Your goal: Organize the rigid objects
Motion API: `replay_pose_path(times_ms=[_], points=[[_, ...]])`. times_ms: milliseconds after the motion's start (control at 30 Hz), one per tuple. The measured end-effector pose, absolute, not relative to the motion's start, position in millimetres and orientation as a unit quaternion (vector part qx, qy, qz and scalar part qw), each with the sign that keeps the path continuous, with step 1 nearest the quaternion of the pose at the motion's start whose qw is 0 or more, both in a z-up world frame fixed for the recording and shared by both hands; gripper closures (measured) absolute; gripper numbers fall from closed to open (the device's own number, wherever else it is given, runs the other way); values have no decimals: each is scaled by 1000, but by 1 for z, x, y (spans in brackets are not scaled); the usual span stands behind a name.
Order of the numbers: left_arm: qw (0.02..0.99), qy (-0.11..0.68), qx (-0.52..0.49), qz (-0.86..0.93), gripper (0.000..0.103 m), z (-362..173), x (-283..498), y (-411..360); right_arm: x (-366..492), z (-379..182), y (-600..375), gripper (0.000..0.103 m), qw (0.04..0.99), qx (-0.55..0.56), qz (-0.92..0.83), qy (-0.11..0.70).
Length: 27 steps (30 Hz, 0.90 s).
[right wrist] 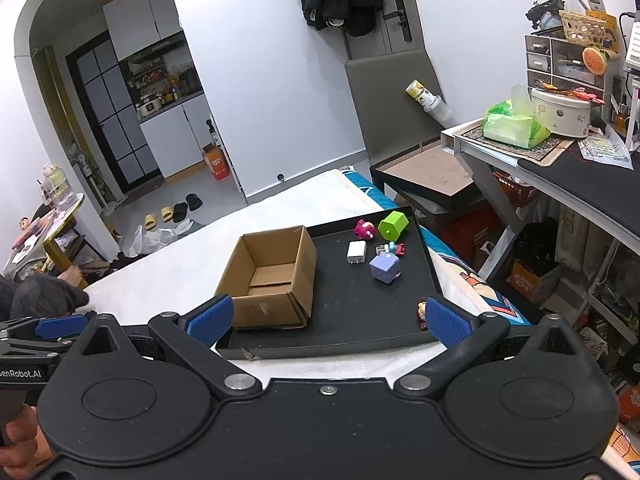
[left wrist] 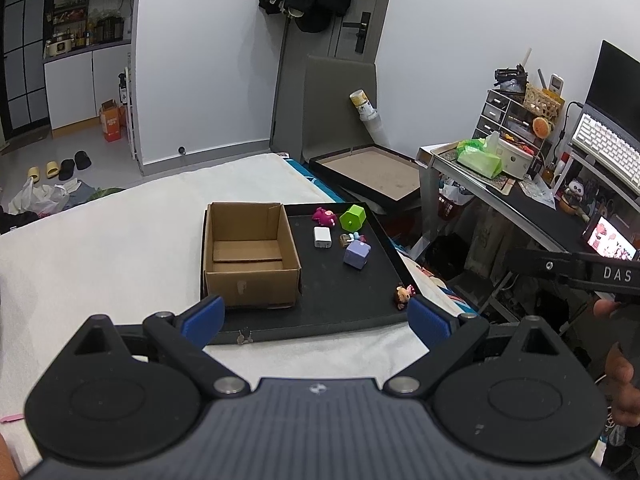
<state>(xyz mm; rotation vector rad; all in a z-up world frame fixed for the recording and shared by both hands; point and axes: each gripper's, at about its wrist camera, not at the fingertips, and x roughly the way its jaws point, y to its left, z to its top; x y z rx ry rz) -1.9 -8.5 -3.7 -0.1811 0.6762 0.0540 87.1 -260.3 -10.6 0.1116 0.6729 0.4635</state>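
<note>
A black tray (left wrist: 340,292) (right wrist: 360,320) lies on the white bed. An empty cardboard box (left wrist: 250,256) (right wrist: 272,276) stands on its left half. To the right lie a pink figure (left wrist: 324,216) (right wrist: 365,229), a green hexagonal block (left wrist: 352,217) (right wrist: 393,225), a white charger (left wrist: 322,237) (right wrist: 356,252), a purple cube (left wrist: 357,253) (right wrist: 385,267), a small mixed figure (left wrist: 352,238) (right wrist: 394,248) and a small doll (left wrist: 403,295) (right wrist: 421,312) at the tray's near right corner. My left gripper (left wrist: 316,318) and right gripper (right wrist: 328,318) both hover open before the tray's near edge, holding nothing.
The white bed (left wrist: 100,248) spreads left of the tray. A cluttered desk (left wrist: 520,188) (right wrist: 560,168) stands on the right with a green tissue pack (right wrist: 514,126). A framed board (left wrist: 372,174) leans by the bed's far corner. The other gripper (left wrist: 580,270) (right wrist: 40,336) shows at each view's side.
</note>
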Motion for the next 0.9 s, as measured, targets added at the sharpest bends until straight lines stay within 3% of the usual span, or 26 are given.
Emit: replay_pose_path(times_ms=[900], points=[[937,335,-95,28,5,-8,1,-5,88,-11,-257,0,915,47,226,331]])
